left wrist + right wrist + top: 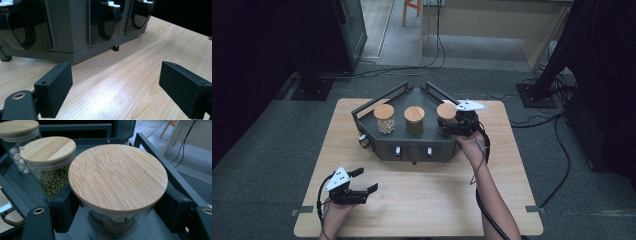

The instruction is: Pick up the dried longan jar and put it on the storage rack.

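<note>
Gripping a round glass jar (117, 220) under its striped bamboo lid (117, 175).

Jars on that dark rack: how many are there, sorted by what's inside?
Jar of pale beans: 1
Jar of green beans: 1
Jar clamped in the right hand-held gripper, contents unclear: 1
Total: 3 jars, each with a wooden lid, on the rack.

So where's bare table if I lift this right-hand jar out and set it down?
The bare wooden tabletop between the dark grey rack and the near edge, right of the open left gripper. The rack's top is crowded: three wooden-lidded glass jars, the right gripper clamped on the rightmost jar.
</note>
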`<action>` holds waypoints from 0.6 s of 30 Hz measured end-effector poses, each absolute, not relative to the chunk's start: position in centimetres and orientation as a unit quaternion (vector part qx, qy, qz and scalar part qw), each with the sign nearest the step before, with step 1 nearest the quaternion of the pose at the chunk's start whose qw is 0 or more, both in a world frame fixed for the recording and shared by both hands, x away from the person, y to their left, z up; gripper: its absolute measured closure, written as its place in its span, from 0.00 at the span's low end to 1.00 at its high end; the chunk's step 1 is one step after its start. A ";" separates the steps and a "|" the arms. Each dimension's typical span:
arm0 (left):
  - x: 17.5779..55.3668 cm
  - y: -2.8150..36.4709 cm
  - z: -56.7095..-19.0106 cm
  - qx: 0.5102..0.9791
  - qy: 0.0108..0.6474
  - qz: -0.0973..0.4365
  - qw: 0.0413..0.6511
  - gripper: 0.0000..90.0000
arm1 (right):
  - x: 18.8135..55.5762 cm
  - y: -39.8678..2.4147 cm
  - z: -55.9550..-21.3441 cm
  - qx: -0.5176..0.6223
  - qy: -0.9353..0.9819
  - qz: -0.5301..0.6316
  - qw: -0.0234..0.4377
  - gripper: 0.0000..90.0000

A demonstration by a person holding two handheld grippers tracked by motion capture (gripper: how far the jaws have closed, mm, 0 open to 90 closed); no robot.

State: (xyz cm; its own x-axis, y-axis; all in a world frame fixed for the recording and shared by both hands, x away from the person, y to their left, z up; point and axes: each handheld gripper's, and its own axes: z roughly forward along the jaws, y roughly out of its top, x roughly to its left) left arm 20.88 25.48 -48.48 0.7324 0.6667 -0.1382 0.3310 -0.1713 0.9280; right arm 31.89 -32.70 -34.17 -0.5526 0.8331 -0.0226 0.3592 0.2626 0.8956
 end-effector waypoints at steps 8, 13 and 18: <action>20.9 25.5 -48.5 0.749 0.332 0.153 0.552 0.13 | 32.2 -32.3 -34.5 0.397 0.759 0.446 0.259 0.29; 20.9 25.5 -48.5 0.750 0.332 0.153 0.552 0.13 | 32.3 -32.3 -34.4 0.397 0.760 0.446 0.259 0.29; 20.8 25.6 -48.5 0.749 0.331 0.156 0.553 0.13 | 32.6 -32.1 -34.6 0.399 0.759 0.447 0.256 0.29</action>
